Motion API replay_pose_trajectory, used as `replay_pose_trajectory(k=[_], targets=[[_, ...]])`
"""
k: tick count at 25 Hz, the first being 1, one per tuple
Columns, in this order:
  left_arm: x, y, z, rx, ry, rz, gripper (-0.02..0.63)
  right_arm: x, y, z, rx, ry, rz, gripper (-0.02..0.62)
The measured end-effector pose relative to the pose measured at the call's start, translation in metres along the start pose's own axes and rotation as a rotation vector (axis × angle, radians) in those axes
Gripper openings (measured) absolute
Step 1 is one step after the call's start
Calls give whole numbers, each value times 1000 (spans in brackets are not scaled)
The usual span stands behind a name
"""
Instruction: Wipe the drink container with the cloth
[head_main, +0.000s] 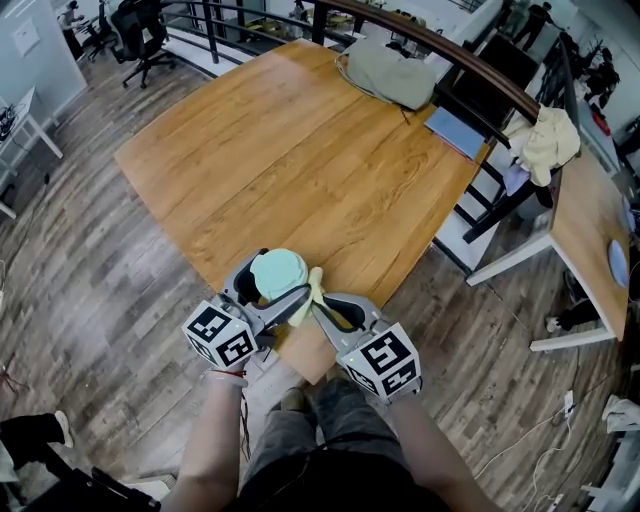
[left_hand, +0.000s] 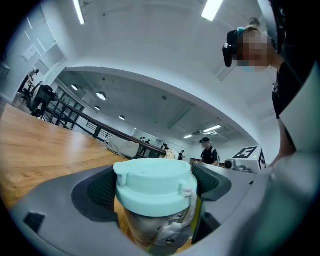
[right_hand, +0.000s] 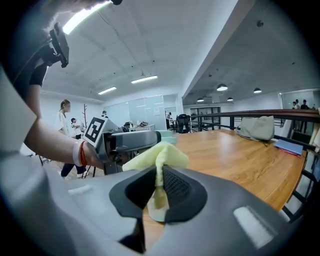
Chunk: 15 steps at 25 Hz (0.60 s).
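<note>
left gripper (head_main: 258, 288): jaws wide, clamped round drink container (left_hand: 152, 187), at table's (head_main: 300, 150) near edge
right gripper (right_hand: 157, 187): pinched tight on cloth (right_hand: 156, 156), just beside container
risk: hard wiping could twist container loose; cloth may slip out

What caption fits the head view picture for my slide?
Left gripper holds a mint-lidded drink container, right gripper a yellow cloth beside it, at the edge of the wooden table.

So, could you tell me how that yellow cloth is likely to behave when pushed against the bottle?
Probably floppy: the yellow cloth bunches and folds where the right tongs pinch it. It looks thin and light, so it should likely mould around the drink bottle held in the left tongs rather than shove it.
</note>
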<state>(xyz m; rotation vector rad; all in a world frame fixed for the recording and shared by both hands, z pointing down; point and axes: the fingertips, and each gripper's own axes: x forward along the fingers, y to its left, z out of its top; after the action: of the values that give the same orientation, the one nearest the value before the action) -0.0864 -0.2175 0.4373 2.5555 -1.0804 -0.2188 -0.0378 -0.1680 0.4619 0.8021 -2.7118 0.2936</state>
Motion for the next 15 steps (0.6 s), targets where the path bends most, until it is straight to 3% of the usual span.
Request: replay_pose_trajectory(k=[6, 15], targets=[[-4, 11, 2, -58, -9, -16, 449, 18, 0, 6, -65, 51, 6, 41], [-13, 22, 3, -133, -36, -10, 449, 29, -2, -3, -56, 90, 15, 41]])
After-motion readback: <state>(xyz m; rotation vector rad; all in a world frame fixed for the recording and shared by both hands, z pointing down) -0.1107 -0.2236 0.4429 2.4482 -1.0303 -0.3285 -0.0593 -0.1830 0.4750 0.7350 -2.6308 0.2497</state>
